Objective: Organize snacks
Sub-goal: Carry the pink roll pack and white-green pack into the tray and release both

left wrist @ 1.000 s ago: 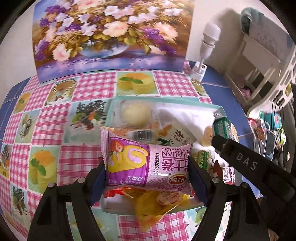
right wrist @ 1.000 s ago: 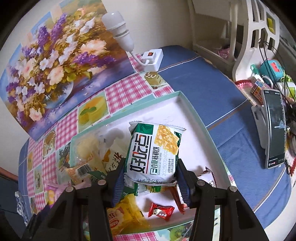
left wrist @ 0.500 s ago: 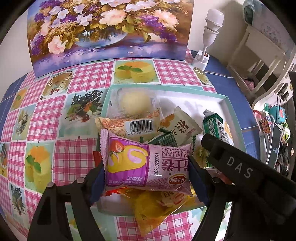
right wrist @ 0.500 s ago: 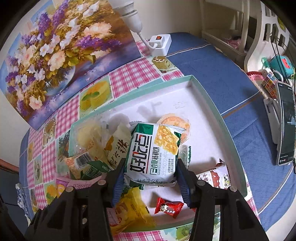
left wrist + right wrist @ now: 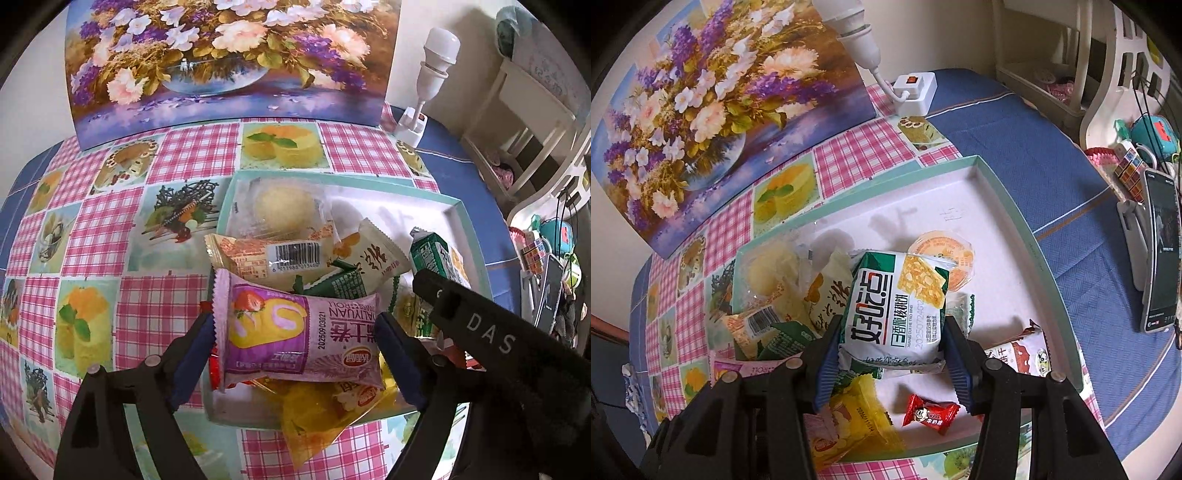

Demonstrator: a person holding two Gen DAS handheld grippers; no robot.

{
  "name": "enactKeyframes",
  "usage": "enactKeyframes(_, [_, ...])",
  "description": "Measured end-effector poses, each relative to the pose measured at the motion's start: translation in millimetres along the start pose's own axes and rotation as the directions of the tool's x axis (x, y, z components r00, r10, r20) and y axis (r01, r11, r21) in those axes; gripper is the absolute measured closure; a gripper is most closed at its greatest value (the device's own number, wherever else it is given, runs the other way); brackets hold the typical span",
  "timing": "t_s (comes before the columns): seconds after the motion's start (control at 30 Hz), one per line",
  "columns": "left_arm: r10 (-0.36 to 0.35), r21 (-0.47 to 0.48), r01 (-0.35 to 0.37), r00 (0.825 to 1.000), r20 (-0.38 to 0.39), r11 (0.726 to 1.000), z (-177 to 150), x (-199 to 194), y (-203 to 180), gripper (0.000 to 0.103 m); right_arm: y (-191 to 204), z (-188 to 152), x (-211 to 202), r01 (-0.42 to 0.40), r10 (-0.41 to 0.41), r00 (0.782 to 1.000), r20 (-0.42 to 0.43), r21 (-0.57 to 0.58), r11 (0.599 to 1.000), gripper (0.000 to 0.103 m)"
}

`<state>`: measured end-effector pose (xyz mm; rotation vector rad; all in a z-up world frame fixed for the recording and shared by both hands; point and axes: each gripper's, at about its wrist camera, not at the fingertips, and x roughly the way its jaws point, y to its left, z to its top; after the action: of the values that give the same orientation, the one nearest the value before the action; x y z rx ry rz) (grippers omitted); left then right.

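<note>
My left gripper point(image 5: 295, 334) is shut on a pink strawberry-roll packet point(image 5: 295, 332), held over the near left part of a teal-rimmed white tray point(image 5: 458, 210). My right gripper point(image 5: 892, 334) is shut on a green-and-white walnut-cake packet point(image 5: 894, 306), held over the tray point(image 5: 1027, 236) near its middle. In the tray lie a clear-wrapped yellow bun point(image 5: 282, 203), a barcode packet point(image 5: 266, 256), a cream packet point(image 5: 369, 254), yellow packets point(image 5: 849, 421), a jelly cup point(image 5: 945, 254) and a red candy point(image 5: 929, 411). The right gripper's black body point(image 5: 491, 339) shows in the left wrist view.
A flower painting point(image 5: 229, 55) leans on the wall behind the tray. A white lamp on a switch base point(image 5: 912, 92) stands at the back. A phone on a stand point(image 5: 1160, 251), a cube and toys sit on the blue cloth at the right. A checked pink mat point(image 5: 92, 229) covers the table's left.
Both grippers have drawn back and up a little with their packets still held. The jelly cup, hidden a second ago under the walnut-cake packet, now shows.
</note>
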<state>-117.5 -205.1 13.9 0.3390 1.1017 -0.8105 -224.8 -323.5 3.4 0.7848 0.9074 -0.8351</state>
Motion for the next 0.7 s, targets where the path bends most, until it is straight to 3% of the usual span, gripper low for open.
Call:
enactKeyframes(0.37, [0.024, -0.020, -0.024, 1.000, 0.008, 1.000, 3.0, -9.4, 12.7, 0.015, 0.2, 0.5, -1.0, 0.002, -0.002, 1.000, 0.006, 0.000, 1.000, 0.046])
enactKeyframes(0.7, [0.050, -0.093, -0.048, 0.999, 0.018, 0.995, 6.3, -15.3, 33.9, 0.015, 1.4, 1.0, -2.5, -0.014, 0.014, 1.000, 0.017, 0.003, 1.000, 0.038])
